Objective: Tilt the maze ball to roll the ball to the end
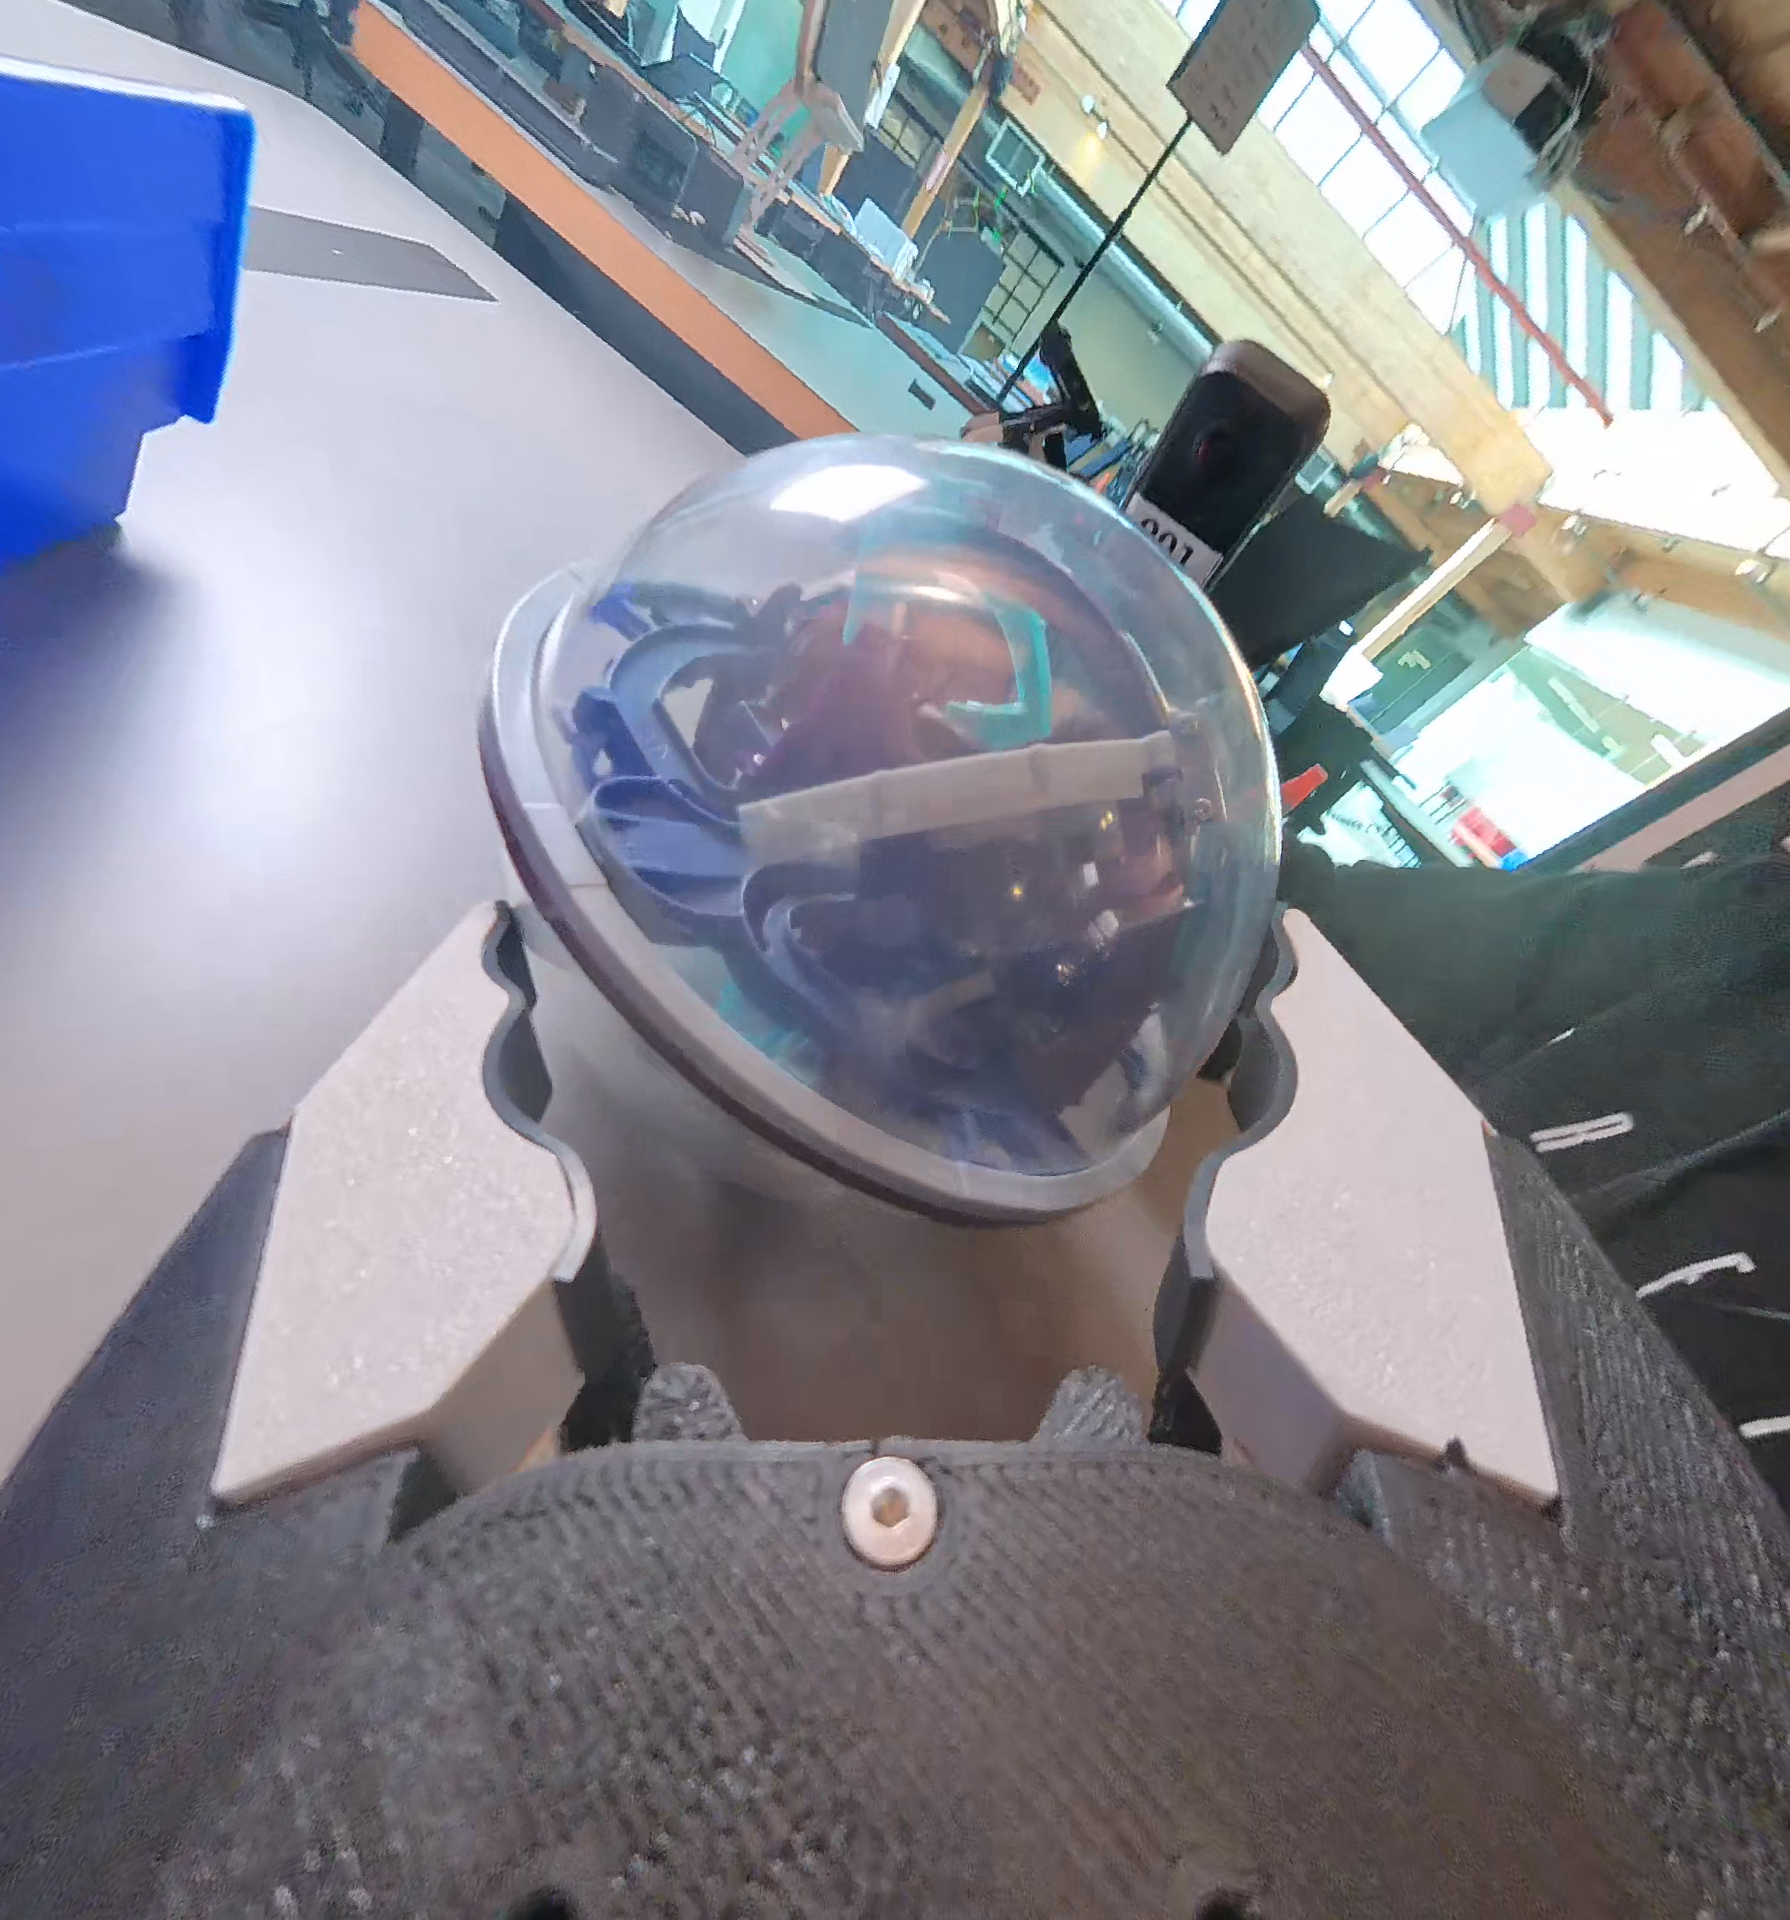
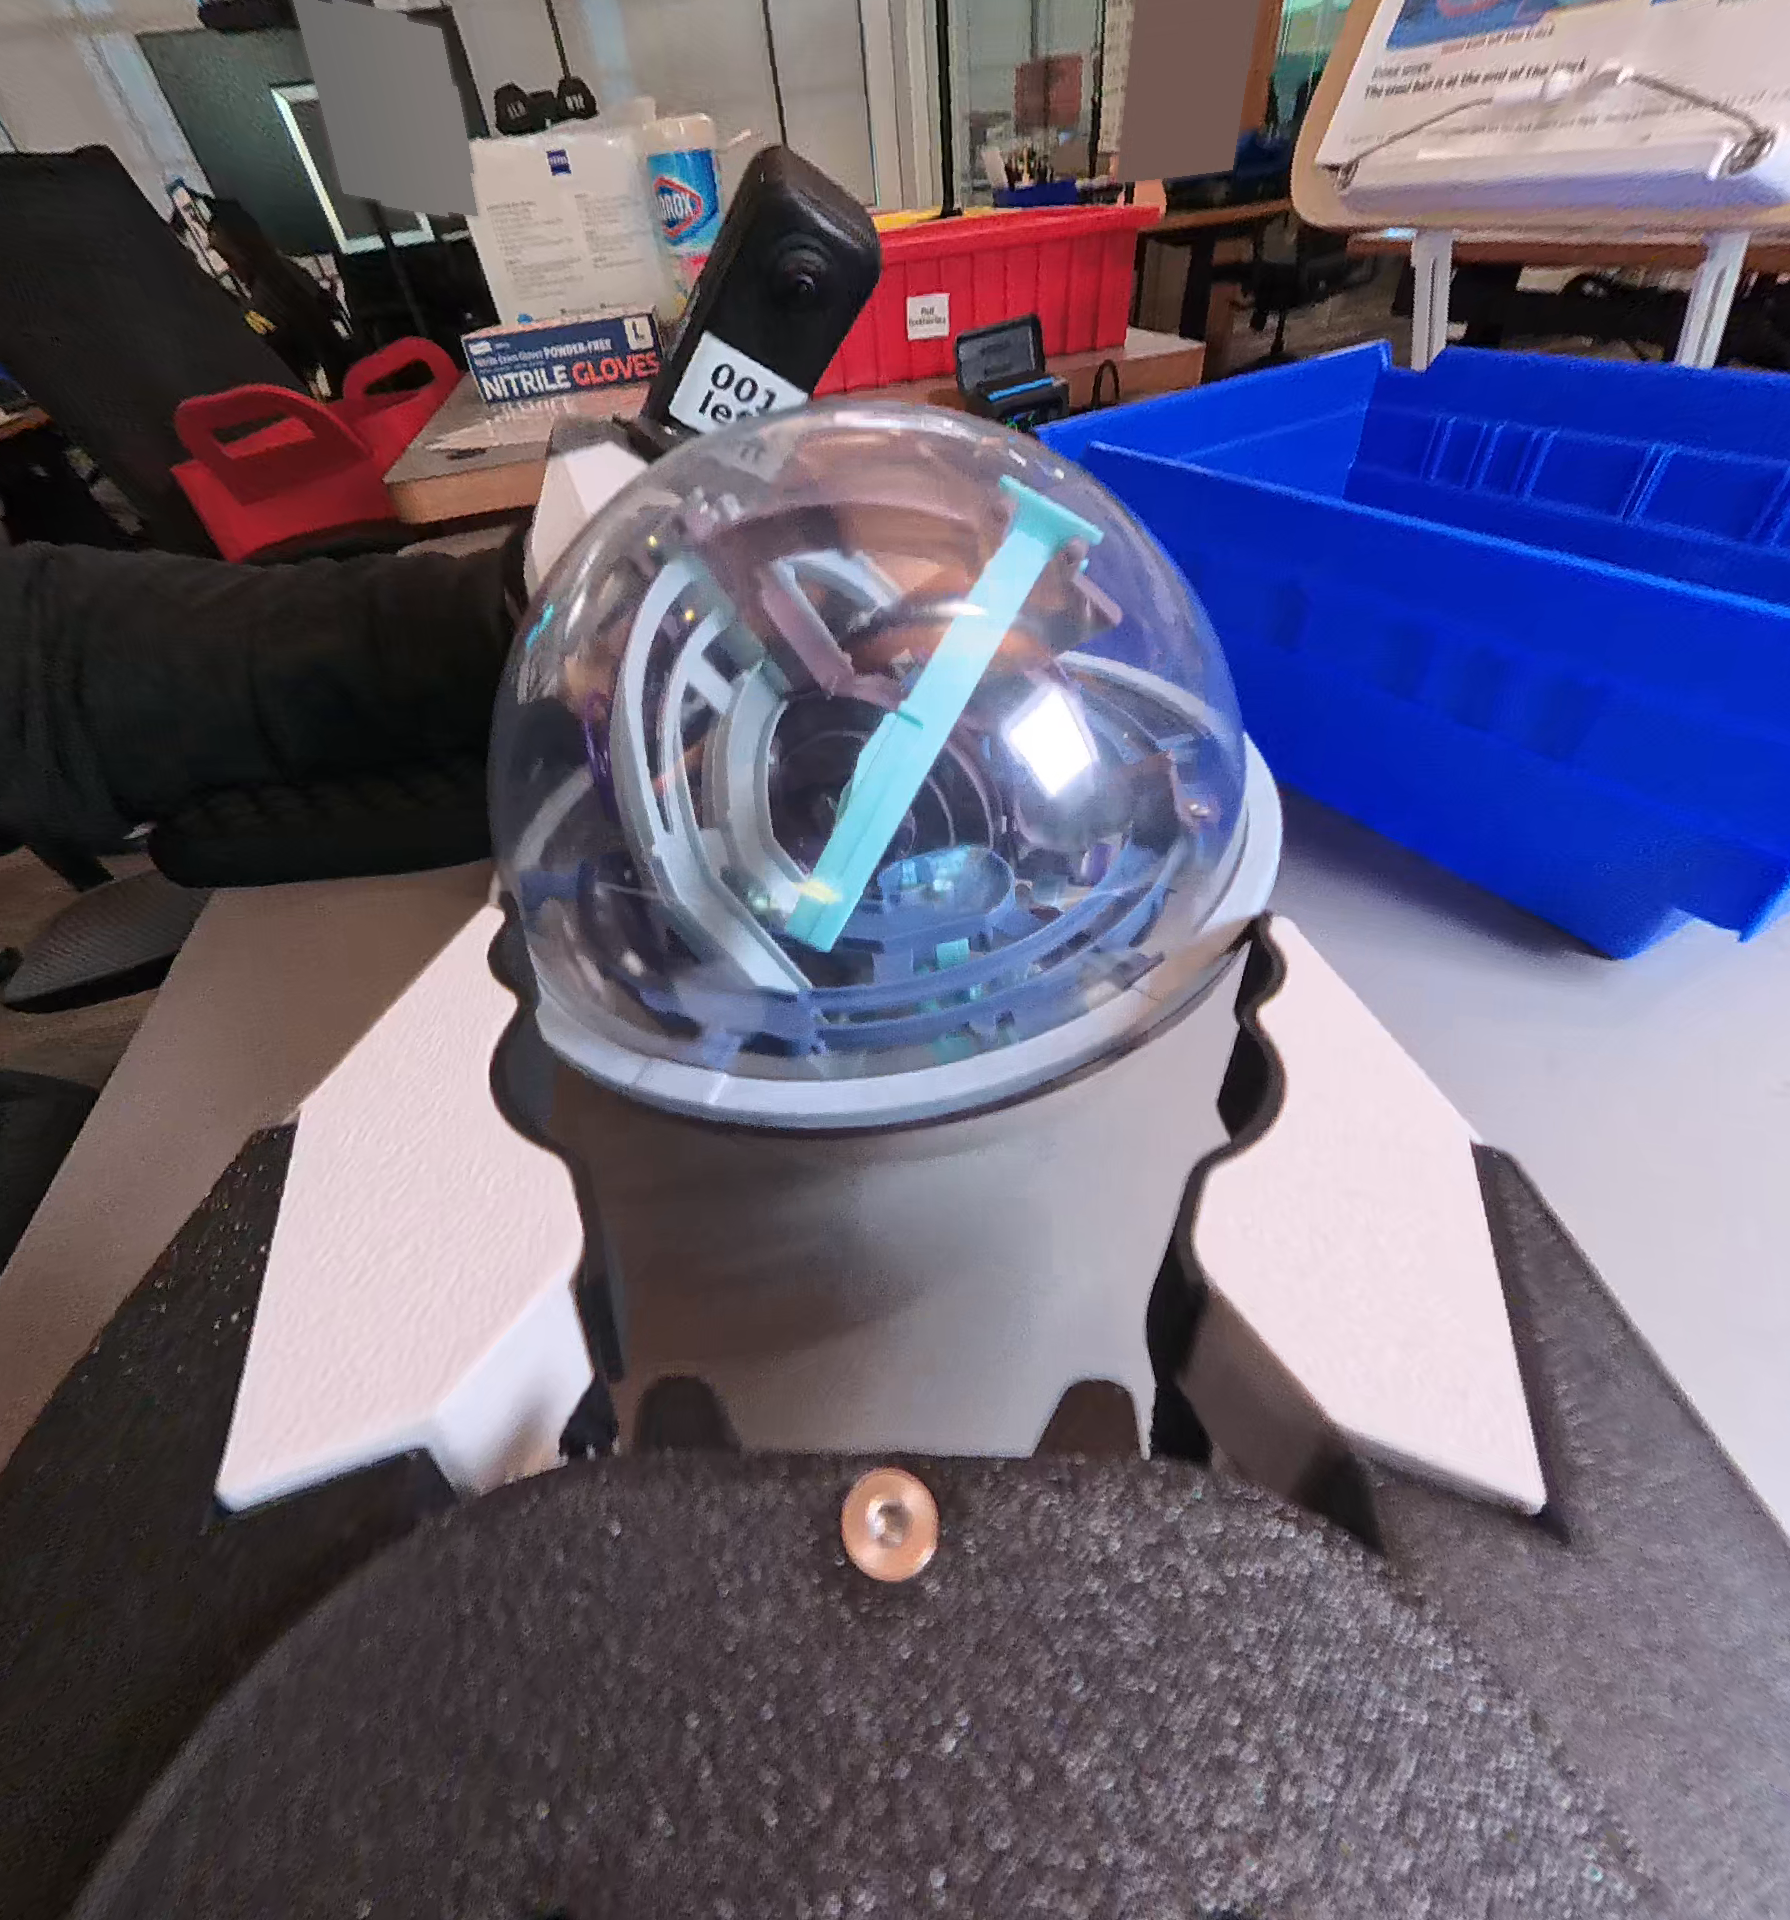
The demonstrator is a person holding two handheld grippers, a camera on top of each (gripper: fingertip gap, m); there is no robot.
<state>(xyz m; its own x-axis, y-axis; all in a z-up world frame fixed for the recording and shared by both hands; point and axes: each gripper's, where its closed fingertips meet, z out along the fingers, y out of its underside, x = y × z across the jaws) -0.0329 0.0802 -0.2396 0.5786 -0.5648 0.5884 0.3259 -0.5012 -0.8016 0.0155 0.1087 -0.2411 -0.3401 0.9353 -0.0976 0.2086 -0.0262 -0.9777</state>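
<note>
The maze ball [image 1: 891, 831] is a clear sphere with a grey rim around its middle and blue, teal, grey and brown tracks inside. My left gripper [image 1: 895, 935] is shut on it, with a fingertip [image 1: 512, 956] on the rim and the other against the dome. The ball sits tilted in this view. In the right wrist view the maze ball [image 2: 870, 748] stands dome up, and my right gripper [image 2: 886, 935] is shut on it from the opposite side, fingertips [image 2: 517, 956] touching its flanks. I cannot pick out the small ball inside. Each gripper's black camera shows behind the ball [image 1: 1234, 447] [image 2: 777, 270].
A blue bin [image 2: 1493, 644] stands on the grey table [image 2: 1597, 1091] right of the ball; it shows at upper left in the left wrist view [image 1: 70, 291]. A person's black sleeve [image 2: 195, 686] reaches in from the left. A red bin [image 2: 995, 281] and a glove box [image 2: 558, 364] stand behind.
</note>
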